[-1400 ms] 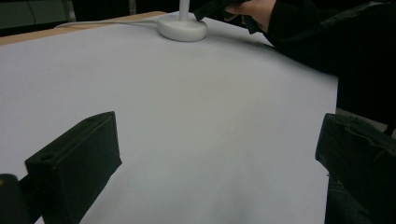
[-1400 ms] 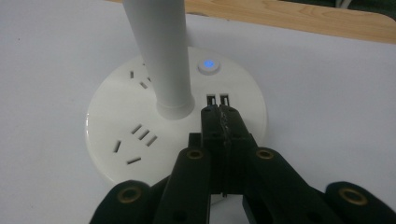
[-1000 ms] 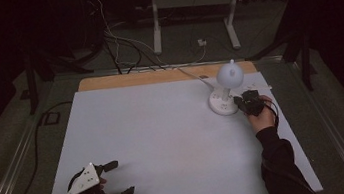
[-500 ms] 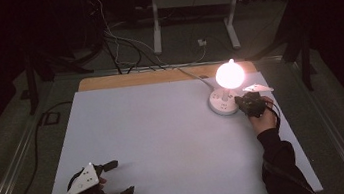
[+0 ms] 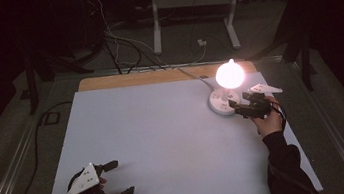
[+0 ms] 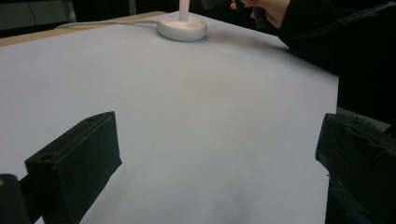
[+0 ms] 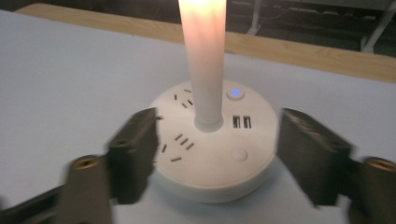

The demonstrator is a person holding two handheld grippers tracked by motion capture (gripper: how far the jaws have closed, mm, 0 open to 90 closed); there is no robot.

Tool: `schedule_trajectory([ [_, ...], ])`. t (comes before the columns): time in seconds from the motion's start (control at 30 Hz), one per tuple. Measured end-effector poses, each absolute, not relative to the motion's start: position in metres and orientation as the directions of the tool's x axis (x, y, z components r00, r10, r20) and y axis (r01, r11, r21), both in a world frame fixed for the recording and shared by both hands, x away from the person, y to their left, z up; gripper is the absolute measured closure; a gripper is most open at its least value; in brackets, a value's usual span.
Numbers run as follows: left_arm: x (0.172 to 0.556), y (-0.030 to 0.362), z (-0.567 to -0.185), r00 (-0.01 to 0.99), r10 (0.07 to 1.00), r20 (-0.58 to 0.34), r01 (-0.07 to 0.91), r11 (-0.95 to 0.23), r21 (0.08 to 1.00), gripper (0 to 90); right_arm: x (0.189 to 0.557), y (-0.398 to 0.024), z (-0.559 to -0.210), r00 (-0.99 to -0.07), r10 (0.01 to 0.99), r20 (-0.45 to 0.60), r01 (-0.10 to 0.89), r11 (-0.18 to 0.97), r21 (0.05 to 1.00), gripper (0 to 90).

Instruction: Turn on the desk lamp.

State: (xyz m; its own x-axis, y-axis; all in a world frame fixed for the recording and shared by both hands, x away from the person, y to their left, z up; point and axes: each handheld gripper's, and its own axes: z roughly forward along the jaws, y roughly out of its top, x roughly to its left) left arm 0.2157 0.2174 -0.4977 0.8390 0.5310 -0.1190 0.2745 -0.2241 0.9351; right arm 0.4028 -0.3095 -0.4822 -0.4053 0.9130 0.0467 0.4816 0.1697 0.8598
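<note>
The lamp is glowing at the far right of the table, its round white base carrying sockets and a lit blue button. I'm holding my right gripper at that base, jaws spread wide on either side of it, apart from it. My left gripper is resting near the front left corner, jaws spread over bare pale tabletop. Around us the room is lying dark, cables trailing on the floor beyond the wooden far edge.
</note>
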Motion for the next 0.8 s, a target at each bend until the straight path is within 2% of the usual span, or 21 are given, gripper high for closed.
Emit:
schedule_trajectory([
  [0.03, 0.215, 0.218, -0.498, 0.839, 0.531, -0.119, 0.274, -0.225, 0.935, 0.5, 0.401, -0.309, -0.478, -0.399, 0.914, 0.072, 0.495, 0.149, 0.856, 14.9],
  [0.23, 0.215, 0.218, -0.498, 0.839, 0.530, -0.120, 0.275, -0.224, 0.935, 0.5, 0.396, -0.309, -0.468, -0.432, 0.897, 0.095, 0.511, 0.157, 0.845, 9.2],
  [0.33, 0.215, 0.218, -0.498, 0.841, 0.529, -0.119, 0.273, -0.224, 0.936, 0.5, 0.388, -0.310, -0.463, -0.481, 0.869, 0.115, 0.510, 0.171, 0.843, 2.6],
  [0.6, 0.215, 0.218, -0.498, 0.839, 0.531, -0.121, 0.275, -0.221, 0.936, 0.5, 0.371, -0.306, -0.452, -0.556, 0.823, 0.111, 0.508, 0.231, 0.830, 0.0],
  [0.8, 0.215, 0.219, -0.498, 0.836, 0.534, -0.122, 0.275, -0.218, 0.936, 0.5, 0.354, -0.305, -0.455, -0.579, 0.809, 0.107, 0.492, 0.241, 0.836, 0.0],
])
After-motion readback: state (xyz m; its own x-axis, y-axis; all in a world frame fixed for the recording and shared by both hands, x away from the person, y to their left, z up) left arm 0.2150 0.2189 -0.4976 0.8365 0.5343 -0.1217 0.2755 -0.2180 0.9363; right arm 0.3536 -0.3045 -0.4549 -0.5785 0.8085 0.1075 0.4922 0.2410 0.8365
